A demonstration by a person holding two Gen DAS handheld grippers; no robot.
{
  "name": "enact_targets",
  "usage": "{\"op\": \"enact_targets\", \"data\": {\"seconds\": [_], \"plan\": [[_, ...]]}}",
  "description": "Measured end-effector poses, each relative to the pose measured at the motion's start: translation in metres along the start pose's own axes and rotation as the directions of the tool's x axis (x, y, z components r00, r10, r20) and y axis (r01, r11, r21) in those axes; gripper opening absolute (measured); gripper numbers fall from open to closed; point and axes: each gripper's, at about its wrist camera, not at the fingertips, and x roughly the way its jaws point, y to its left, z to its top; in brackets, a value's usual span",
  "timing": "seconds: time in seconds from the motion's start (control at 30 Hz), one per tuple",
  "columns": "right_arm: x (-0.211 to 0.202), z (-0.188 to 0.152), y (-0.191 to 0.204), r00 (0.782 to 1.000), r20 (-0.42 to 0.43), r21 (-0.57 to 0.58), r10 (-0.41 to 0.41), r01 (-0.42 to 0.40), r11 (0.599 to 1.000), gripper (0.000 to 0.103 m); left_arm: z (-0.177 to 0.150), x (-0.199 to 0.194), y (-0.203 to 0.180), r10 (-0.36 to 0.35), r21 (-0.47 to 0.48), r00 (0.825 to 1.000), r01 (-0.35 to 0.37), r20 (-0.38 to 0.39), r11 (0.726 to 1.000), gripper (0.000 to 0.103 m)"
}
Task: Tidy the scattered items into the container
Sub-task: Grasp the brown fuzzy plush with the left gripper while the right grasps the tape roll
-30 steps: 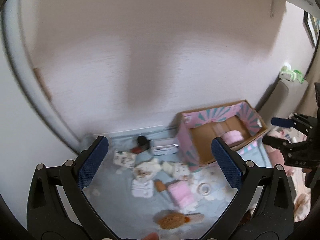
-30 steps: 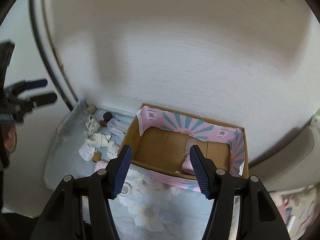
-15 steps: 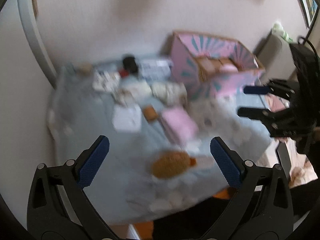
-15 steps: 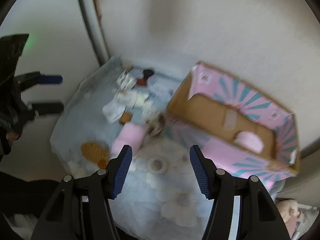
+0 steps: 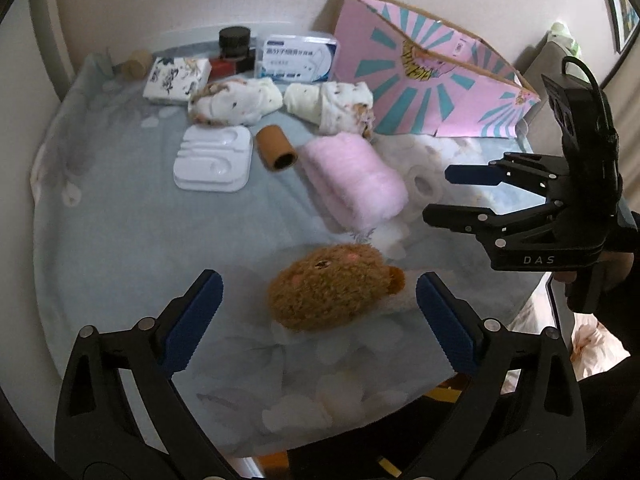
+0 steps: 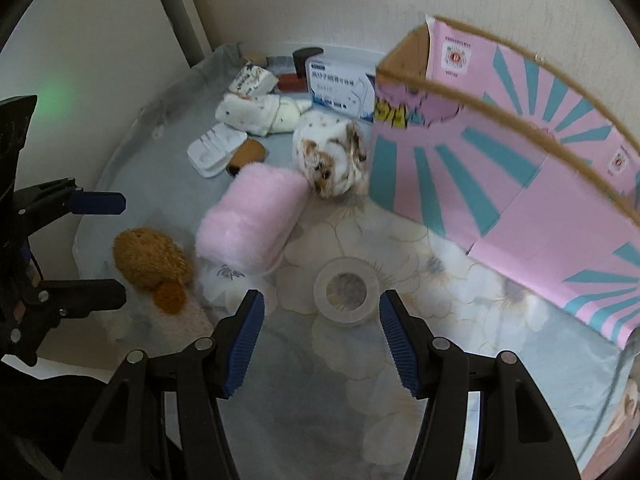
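A pink and teal cardboard box (image 5: 432, 80) stands at the back right of the table; it also shows in the right wrist view (image 6: 520, 168). My left gripper (image 5: 318, 312) is open just in front of a brown plush toy (image 5: 332, 286). My right gripper (image 6: 320, 332) is open just before a clear tape roll (image 6: 346, 290). A pink rolled towel (image 5: 352, 180) lies mid-table, also in the right wrist view (image 6: 252, 224). Two rolled patterned cloths (image 5: 236, 102) (image 5: 332, 110), a brown tube (image 5: 276, 148) and a white plastic tray (image 5: 212, 160) lie behind it.
A white and blue packet (image 5: 300, 58), a black jar (image 5: 236, 42), a printed white pack (image 5: 178, 80) and a cork (image 5: 136, 64) sit along the back wall. The table's floral cloth (image 6: 360, 400) ends near my grippers. The right gripper (image 5: 472, 196) shows in the left wrist view.
Both grippers have tipped down from the wall and moved in close over the table. The left one now frames the plush toy, the right one the tape roll.
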Motion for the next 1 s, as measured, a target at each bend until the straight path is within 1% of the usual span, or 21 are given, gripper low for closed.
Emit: {"op": "enact_targets", "data": {"seconds": [0.17,0.4,0.47,0.53,0.6,0.67,0.7,0.73,0.87,1.0], "plan": [[0.009,-0.007,0.002,0.999,0.007,-0.015,-0.038,0.039,0.999,0.056,-0.003,0.009,0.003,-0.007,-0.004,1.000,0.007,-0.006,1.000,0.096],[0.016,-0.009,0.000,0.998,0.014,-0.019,-0.055,0.056,0.998,0.056,-0.003,0.019,-0.002,-0.009,0.005,1.000,0.009,-0.011,1.000,0.091],[0.018,-0.008,-0.001,0.998,0.016,-0.023,-0.066,0.066,0.998,0.056,-0.001,0.023,-0.002,-0.011,-0.001,1.000,0.011,-0.016,1.000,0.086],[0.020,-0.007,-0.002,0.997,0.026,-0.032,-0.076,0.077,0.997,0.056,0.000,0.026,-0.002,-0.032,-0.004,0.999,0.032,-0.022,0.999,0.071],[0.022,-0.007,-0.002,0.996,0.032,-0.046,-0.087,0.089,0.995,0.056,0.002,0.028,-0.002,-0.066,-0.008,0.998,0.066,-0.019,0.998,0.061],[0.023,-0.006,-0.001,0.995,0.040,-0.061,-0.096,0.099,0.993,0.055,0.004,0.029,-0.004,-0.058,0.003,0.998,0.058,-0.018,0.998,0.056],[0.023,-0.007,0.000,0.995,0.043,-0.064,-0.094,0.096,0.993,0.051,0.004,0.029,-0.005,-0.057,0.005,0.998,0.057,-0.016,0.998,0.053],[0.022,-0.006,-0.002,0.995,0.043,-0.064,-0.087,0.089,0.994,0.049,0.005,0.029,-0.005,-0.058,0.002,0.998,0.058,-0.015,0.998,0.052],[0.023,-0.004,-0.003,0.995,0.044,-0.064,-0.085,0.088,0.994,0.039,0.005,0.030,-0.003,-0.064,-0.001,0.998,0.064,-0.015,0.998,0.048],[0.026,-0.003,0.000,0.996,0.041,-0.064,-0.083,0.086,0.994,0.039,0.005,0.028,-0.003,-0.063,-0.005,0.998,0.063,-0.010,0.998,0.043]]}}
